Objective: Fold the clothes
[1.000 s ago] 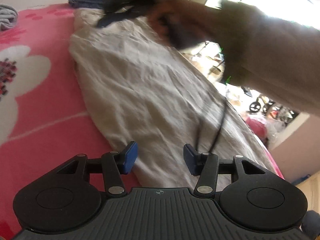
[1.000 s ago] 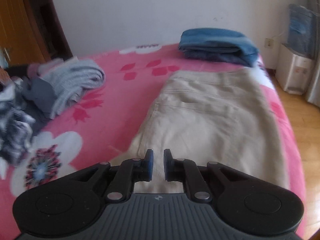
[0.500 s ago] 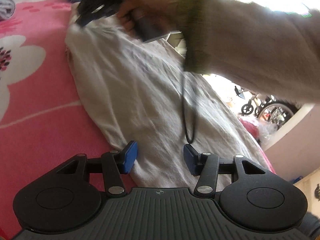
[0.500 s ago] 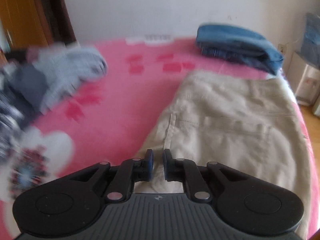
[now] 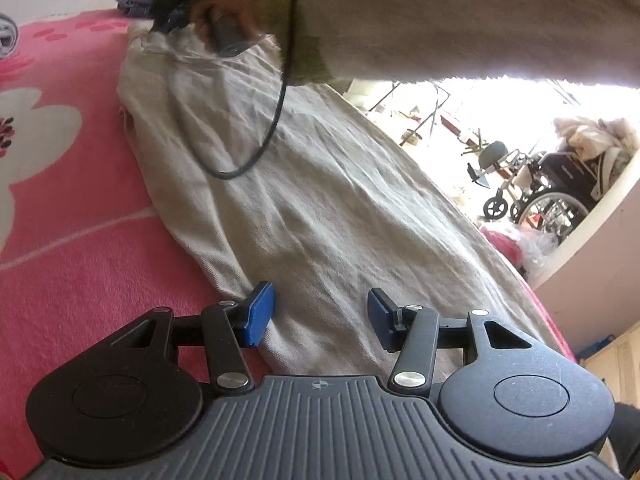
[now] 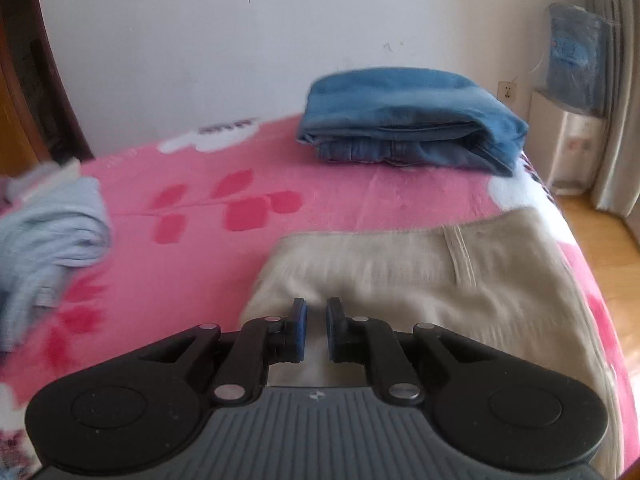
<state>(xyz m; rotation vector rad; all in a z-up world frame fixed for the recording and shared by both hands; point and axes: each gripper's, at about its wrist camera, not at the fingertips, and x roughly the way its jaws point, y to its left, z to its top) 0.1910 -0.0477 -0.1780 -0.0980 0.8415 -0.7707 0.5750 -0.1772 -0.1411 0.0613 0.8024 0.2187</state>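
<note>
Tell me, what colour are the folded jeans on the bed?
The folded jeans are blue; the right wrist view shows them best.

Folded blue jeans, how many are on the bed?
1. The folded blue jeans sit at the far end of the pink bed, beyond the beige trousers. More could lie out of view.

Beige trousers point(image 5: 304, 184) lie flat and lengthwise on the pink flowered blanket point(image 5: 72, 240), wrinkled, waistband at the far end. Folded blue jeans point(image 6: 408, 120) sit beyond them; a pale blue garment point(image 6: 48, 240) lies crumpled, well apart.
</note>
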